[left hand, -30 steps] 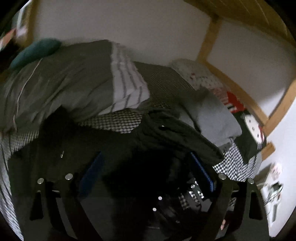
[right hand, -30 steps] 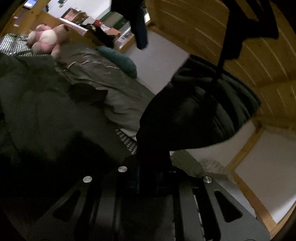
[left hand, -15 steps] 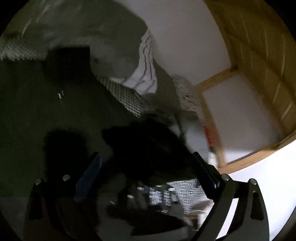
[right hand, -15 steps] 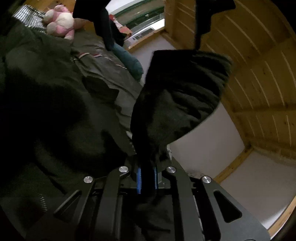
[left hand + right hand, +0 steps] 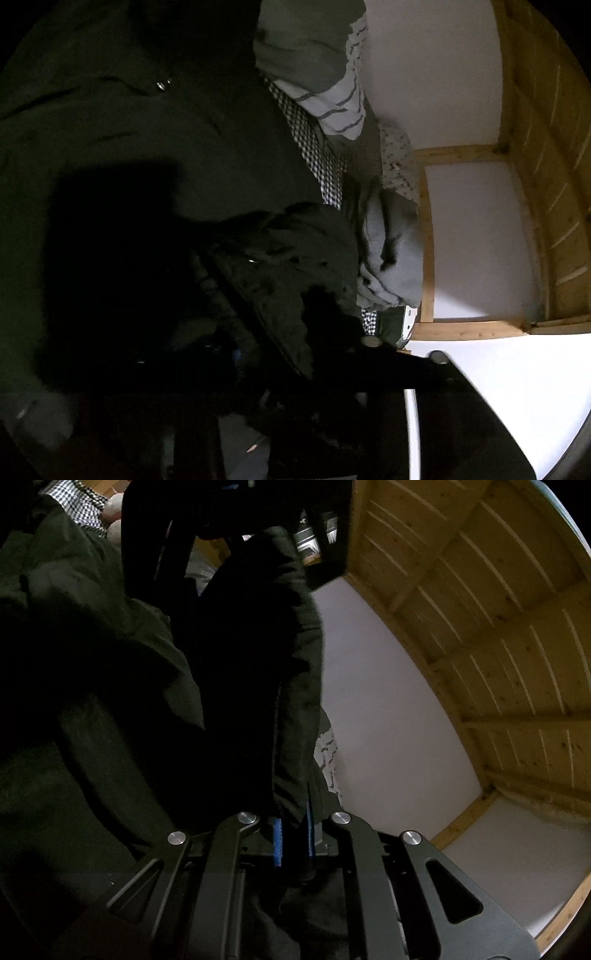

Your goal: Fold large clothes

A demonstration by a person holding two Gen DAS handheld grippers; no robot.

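A large dark green jacket (image 5: 155, 122) lies spread over the bed and fills most of the left wrist view. A bunched fold of it (image 5: 288, 258) hangs in front of my left gripper, whose fingers are lost in darkness. In the right wrist view my right gripper (image 5: 293, 836) is shut on a fold of the same jacket (image 5: 291, 686), which rises between the blue pads (image 5: 277, 843). The left gripper's black frame (image 5: 325, 528) shows at the top, against the cloth.
A grey duvet with a striped white edge (image 5: 332, 92) and a grey bundle (image 5: 388, 258) lie on the checked sheet (image 5: 314, 147). White wall (image 5: 476, 240) and wooden frame (image 5: 480, 609) close the far side. A pink plush toy (image 5: 112, 506) lies behind.
Both grippers have tilted and come closer together. The jacket fold in my right gripper has swung up towards the left gripper. The left view has gone darker, with cloth now covering its fingers.
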